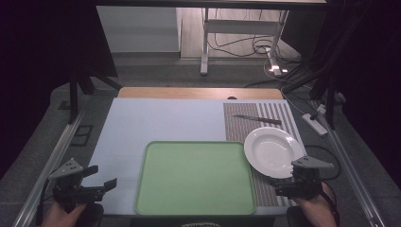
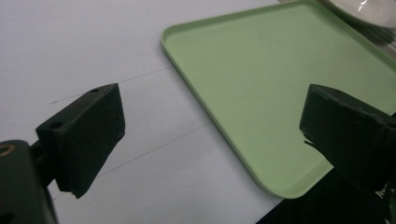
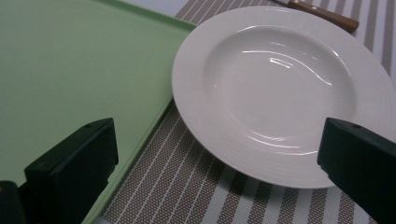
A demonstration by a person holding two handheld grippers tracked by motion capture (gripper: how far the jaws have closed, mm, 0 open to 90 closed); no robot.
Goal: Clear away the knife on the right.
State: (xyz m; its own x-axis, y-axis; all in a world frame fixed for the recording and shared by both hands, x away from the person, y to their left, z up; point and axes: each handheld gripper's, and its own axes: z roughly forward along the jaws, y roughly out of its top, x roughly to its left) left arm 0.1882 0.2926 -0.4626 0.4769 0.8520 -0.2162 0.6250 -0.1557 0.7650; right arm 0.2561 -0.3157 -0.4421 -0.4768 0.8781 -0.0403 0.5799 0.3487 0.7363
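Note:
A pale green tray (image 1: 196, 177) lies bare at the front middle of the table. To its right a white deep plate (image 1: 273, 151) rests on a striped placemat (image 1: 257, 116), its rim just over the tray's right edge. A wooden-handled knife (image 1: 257, 119) lies on the mat behind the plate. My left gripper (image 1: 101, 178) is open, low over the table left of the tray. My right gripper (image 1: 283, 183) is open just in front of the plate. Between the left gripper's (image 2: 212, 121) jaws I see the tray (image 2: 280, 79). The right gripper (image 3: 219, 144) frames the plate (image 3: 280, 88), the tray (image 3: 70, 60) and the knife handle (image 3: 322, 13).
A light blue-white sheet (image 1: 165, 123) covers the table, with a wooden edge (image 1: 198, 92) at the back. Metal rails run along both sides. A power strip (image 1: 314, 123) and cables lie on the floor at the right, and a desk frame (image 1: 205, 47) stands beyond.

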